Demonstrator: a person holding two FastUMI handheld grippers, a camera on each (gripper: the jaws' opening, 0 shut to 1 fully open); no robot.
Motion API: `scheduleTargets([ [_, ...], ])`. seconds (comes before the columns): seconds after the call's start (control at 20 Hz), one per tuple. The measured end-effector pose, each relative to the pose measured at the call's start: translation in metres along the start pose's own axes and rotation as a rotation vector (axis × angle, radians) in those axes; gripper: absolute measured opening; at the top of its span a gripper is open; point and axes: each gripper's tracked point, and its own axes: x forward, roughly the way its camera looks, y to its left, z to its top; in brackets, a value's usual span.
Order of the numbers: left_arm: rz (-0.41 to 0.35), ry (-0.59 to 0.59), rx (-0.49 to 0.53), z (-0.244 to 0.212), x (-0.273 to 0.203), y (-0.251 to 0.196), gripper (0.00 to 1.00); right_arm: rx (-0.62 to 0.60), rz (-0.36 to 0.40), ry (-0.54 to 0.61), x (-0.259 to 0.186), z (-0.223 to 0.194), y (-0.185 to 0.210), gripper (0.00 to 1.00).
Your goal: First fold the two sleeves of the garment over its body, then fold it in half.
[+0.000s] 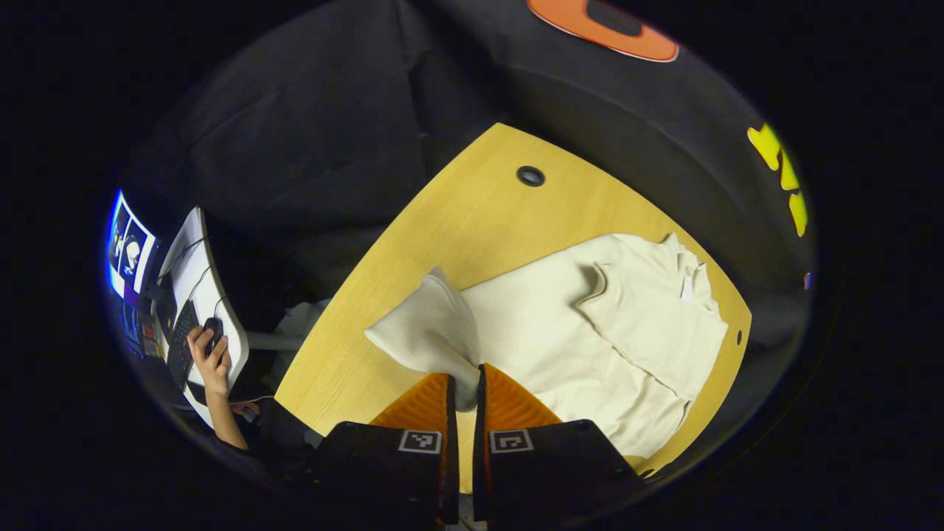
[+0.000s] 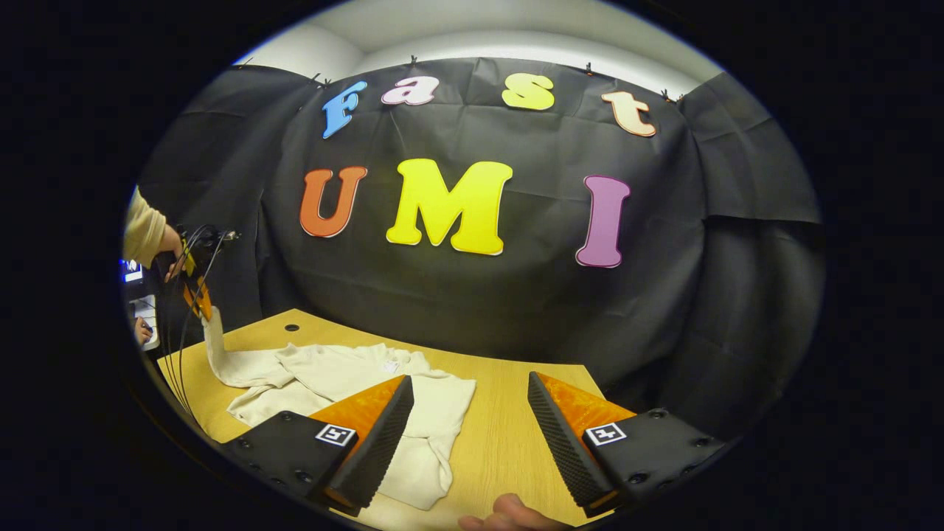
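- The cream garment (image 1: 590,332) lies spread on the wooden table (image 1: 472,221), its body reaching toward the table's far right edge in the left gripper view
- One sleeve (image 1: 649,324) lies folded across the garment's body, near the collar end
- The left gripper (image 1: 466,391) has its two fingers nearly together, clamped on the end of the other sleeve (image 1: 431,332), which is lifted off the table in a peaked fold
- In the right gripper view the left gripper (image 2: 198,299) appears at the far left, held up by a hand (image 2: 171,254) in a light sleeve, with the pinched sleeve (image 2: 215,346) hanging from it down to the table
- The right gripper (image 2: 470,413) has its fingers wide apart, holding nothing, above the near part of the table (image 2: 509,435) beside the garment (image 2: 346,376)
- A round hole (image 1: 530,175) sits near the table's far edge
- Beyond the table's left edge, another person's hand (image 1: 210,358) rests on a mouse beside a keyboard
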Motion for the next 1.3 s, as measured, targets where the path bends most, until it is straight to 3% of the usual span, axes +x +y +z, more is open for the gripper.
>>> scheduleTargets([
  [0.2,-0.068,-0.008,0.164,0.008,-0.002,-0.116,0.1,0.016,-0.033,0.011,-0.005,-0.013,-0.03,0.97],
  [0.25,-0.085,-0.012,0.191,0.008,-0.002,-0.142,0.03,0.024,-0.04,0.016,-0.006,-0.015,-0.037,0.96],
  [0.3,-0.106,-0.011,0.22,0.006,-0.003,-0.167,0.1,0.03,-0.054,0.019,-0.008,-0.018,-0.044,0.96],
  [0.45,-0.127,0.008,0.359,-0.009,-0.003,-0.253,0.1,0.035,-0.108,0.029,-0.009,-0.028,-0.077,0.96],
  [0.8,-0.228,0.015,0.492,-0.025,-0.016,-0.41,0.1,0.057,-0.162,0.029,-0.022,-0.041,-0.109,0.97],
  [0.95,-0.375,0.081,0.492,-0.057,-0.027,-0.519,0.1,0.048,-0.163,0.0,-0.029,-0.036,-0.111,0.96],
  [1.0,-0.379,0.098,0.513,-0.066,-0.028,-0.544,0.1,0.041,-0.161,-0.015,-0.03,-0.032,-0.109,0.97],
  [1.15,-0.365,0.108,0.519,-0.088,-0.026,-0.584,0.1,0.005,-0.158,-0.061,-0.035,-0.021,-0.105,0.96],
  [1.3,-0.344,0.108,0.501,-0.092,-0.013,-0.596,0.1,0.015,-0.147,-0.131,-0.042,-0.005,-0.1,0.97],
])
